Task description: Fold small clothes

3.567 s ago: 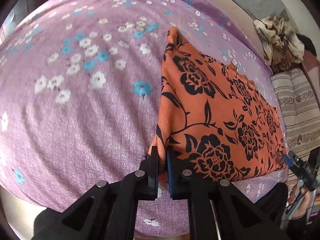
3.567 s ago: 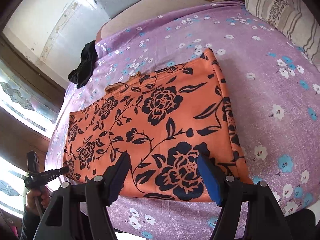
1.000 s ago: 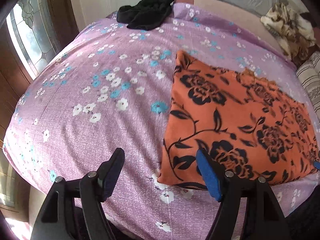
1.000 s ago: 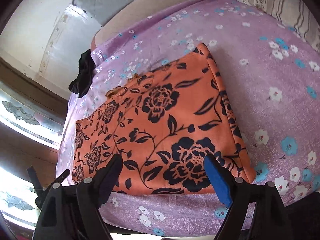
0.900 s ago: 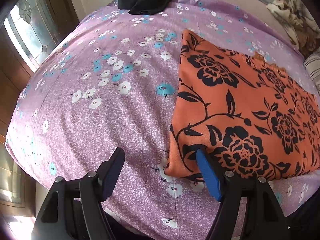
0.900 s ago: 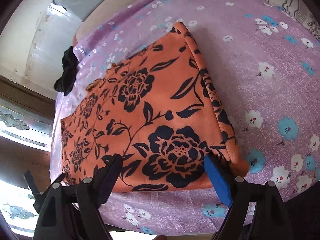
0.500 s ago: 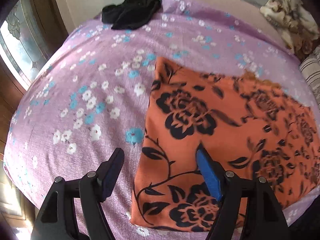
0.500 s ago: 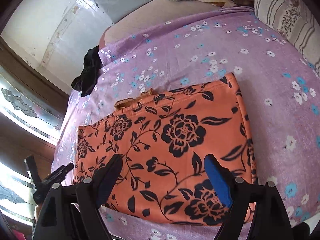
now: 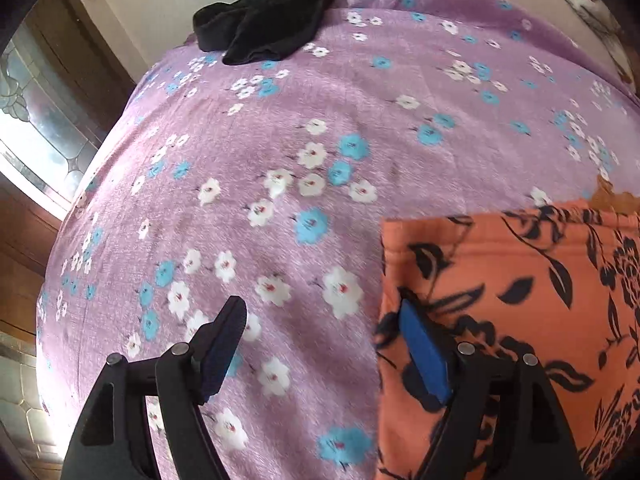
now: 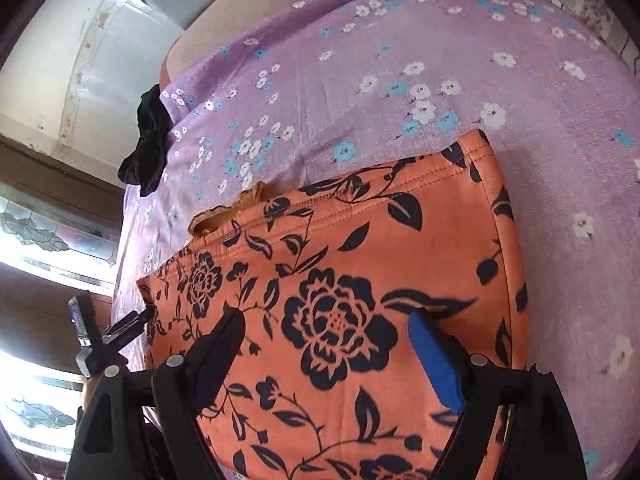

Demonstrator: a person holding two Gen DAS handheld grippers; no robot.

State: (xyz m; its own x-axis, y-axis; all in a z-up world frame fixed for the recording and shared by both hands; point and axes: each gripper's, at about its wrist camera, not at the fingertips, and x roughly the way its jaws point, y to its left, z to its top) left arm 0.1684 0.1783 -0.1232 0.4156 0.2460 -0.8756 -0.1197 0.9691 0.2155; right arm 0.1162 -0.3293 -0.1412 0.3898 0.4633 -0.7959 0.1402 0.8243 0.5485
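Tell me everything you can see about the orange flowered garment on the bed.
The orange garment is soft fabric printed with black roses, leaves and vines. It lies folded flat in a rough rectangle on the purple floral bedsheet, with a stitched hem along its far edge and a mustard-coloured frilly bit poking out at the far left. Nothing grips it.

**Both grippers spread, nothing held**

Left gripper (image 9: 322, 354) points steeply down, its jaws wide and just opened further, nothing between them. Right gripper (image 10: 330, 356) likewise points down, jaws wide apart, gripping nothing.
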